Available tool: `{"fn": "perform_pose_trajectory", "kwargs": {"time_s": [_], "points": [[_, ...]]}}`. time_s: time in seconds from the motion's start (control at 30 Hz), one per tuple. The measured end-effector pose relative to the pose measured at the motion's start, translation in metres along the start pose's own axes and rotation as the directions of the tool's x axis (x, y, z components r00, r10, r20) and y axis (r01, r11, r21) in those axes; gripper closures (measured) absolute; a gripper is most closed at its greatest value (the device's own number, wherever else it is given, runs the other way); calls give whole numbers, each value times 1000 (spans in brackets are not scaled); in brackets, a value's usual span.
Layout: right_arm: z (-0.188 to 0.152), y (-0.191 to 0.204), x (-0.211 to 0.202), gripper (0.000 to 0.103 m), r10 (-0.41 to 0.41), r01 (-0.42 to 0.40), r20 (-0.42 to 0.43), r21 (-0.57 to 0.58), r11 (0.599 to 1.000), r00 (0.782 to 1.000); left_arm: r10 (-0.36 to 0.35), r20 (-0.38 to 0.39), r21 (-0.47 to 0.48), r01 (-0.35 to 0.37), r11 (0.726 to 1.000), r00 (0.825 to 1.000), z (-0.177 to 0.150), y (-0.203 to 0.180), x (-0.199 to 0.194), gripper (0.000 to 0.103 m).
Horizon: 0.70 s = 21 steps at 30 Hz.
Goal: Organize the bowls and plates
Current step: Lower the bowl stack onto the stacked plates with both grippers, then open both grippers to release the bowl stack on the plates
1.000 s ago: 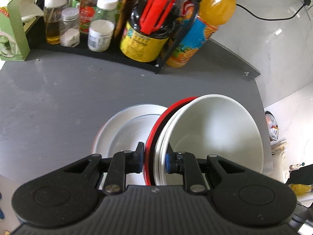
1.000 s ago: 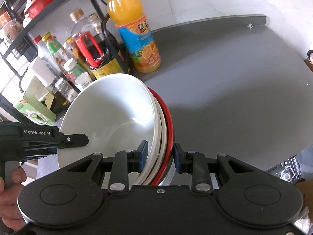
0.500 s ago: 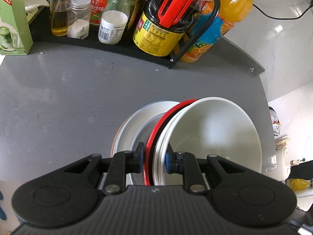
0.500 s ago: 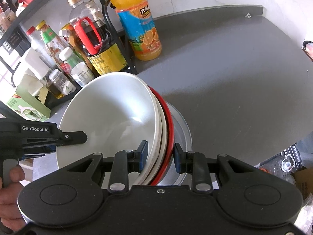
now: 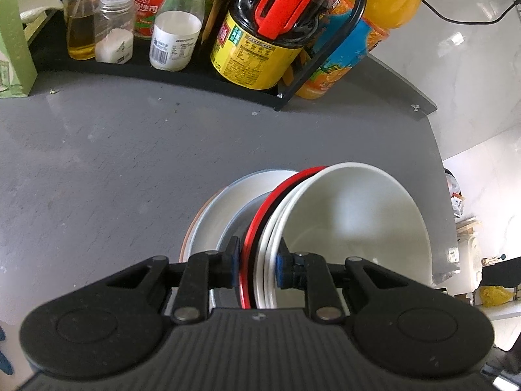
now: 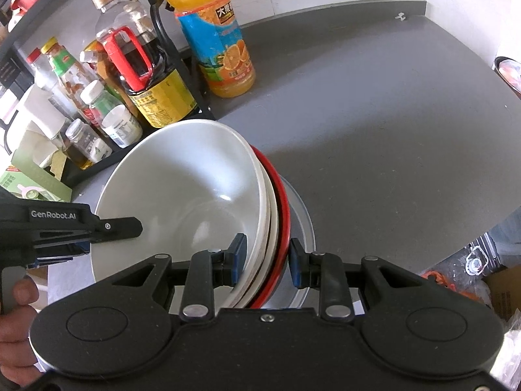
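nested white bowls (image 5: pixel 355 228) over red-rimmed bowl (image 5: pixel 260 215), tilted, rims between both grippers' clamped jaws

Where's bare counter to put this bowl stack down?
Free: grey counter left of the silver plate, in front of the bottle rack; also the stretch right of the plate, past the orange juice bottle. Crowded: the rack along the back.
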State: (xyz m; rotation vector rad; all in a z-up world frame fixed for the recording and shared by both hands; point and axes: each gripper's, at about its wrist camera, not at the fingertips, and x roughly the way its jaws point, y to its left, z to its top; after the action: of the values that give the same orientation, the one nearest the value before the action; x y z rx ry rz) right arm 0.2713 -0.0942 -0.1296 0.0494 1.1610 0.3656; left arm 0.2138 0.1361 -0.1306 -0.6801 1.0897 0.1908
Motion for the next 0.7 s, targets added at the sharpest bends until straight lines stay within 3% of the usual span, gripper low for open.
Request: {"fn": "perform_pose_trajectory", "kwargs": {"time_s": [0.4,0.57,0.7], "points": [[-1,0,-1,64,15,-15,1,20,1000,1000,0,1,60,0,998,1000,-1,-6,-1,79],[0,6,-20,49,13,-11,56,-34,999,998,-15,28,77,13,997,999,-5,-7,-9,48],[2,5,-35,40,7,-3,86,-50,999,996,-11,49,108,6,994,999,-6,-11,-15,33]]}}
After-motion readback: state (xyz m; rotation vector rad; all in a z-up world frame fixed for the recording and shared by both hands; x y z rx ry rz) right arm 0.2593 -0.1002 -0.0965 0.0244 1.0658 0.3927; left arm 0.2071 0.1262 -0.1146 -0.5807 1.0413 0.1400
